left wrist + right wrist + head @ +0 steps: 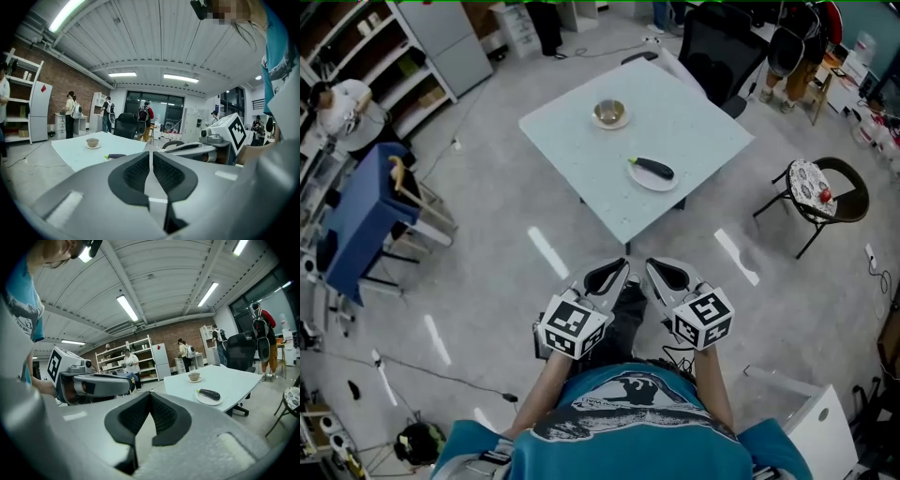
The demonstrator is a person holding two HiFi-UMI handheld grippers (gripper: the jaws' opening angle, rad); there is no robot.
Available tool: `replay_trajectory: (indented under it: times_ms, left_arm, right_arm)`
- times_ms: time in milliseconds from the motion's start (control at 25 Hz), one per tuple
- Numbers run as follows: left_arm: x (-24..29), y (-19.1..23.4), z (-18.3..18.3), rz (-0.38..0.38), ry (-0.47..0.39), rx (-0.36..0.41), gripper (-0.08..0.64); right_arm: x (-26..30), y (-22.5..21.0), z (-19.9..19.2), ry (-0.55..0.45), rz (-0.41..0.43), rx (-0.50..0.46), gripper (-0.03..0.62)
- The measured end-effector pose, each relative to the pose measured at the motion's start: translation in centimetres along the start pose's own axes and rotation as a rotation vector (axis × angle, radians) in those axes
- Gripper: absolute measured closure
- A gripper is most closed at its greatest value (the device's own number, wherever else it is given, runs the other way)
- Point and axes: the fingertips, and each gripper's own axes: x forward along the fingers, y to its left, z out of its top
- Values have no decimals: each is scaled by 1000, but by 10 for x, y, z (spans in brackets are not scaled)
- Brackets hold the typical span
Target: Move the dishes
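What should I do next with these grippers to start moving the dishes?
Probably step up to the table first: both the left gripper and right gripper are shut, empty, and well short of the plate with the eggplant and the bowl.

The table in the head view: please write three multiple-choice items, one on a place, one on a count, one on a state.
1. Where does the eggplant lie? A. on a white plate B. on the floor C. on a chair
2. How many bowls stand on the table? A. three B. one C. two
3. How are the left tongs and the right tongs? A. wide open B. shut on a plate C. shut, empty
Answers: 1 A, the plate's rim shows around it; 2 B, a single bowl sits on its saucer; 3 C, each gripper view shows the jaws together, nothing between.
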Motion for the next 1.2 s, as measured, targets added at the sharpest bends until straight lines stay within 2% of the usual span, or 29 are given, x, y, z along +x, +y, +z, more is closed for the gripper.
replay_trajectory:
  times_ms: [120,240,360,560,880,1200]
  left_arm:
    - [47,11,11,-41,5,-1,529]
    - [91,29,30,-51,18,38,518]
    - [120,59,43,-49,26,45,518]
    - [154,112,46,-24,67,10,518]
    - [200,155,48,-30,97,-32,522]
    - [224,176,55,-68,76,-57,525]
  right_arm:
    - [7,-51,15,5,-48,-1,590]
    - [16,-98,36,2,-74,6,591]
    - [31,-125,49,7,-79,25,589]
    - [61,-165,58,25,-101,54,589]
    - [89,-211,63,71,-127,86,589]
    - [114,-227,67,122,-137,74,589]
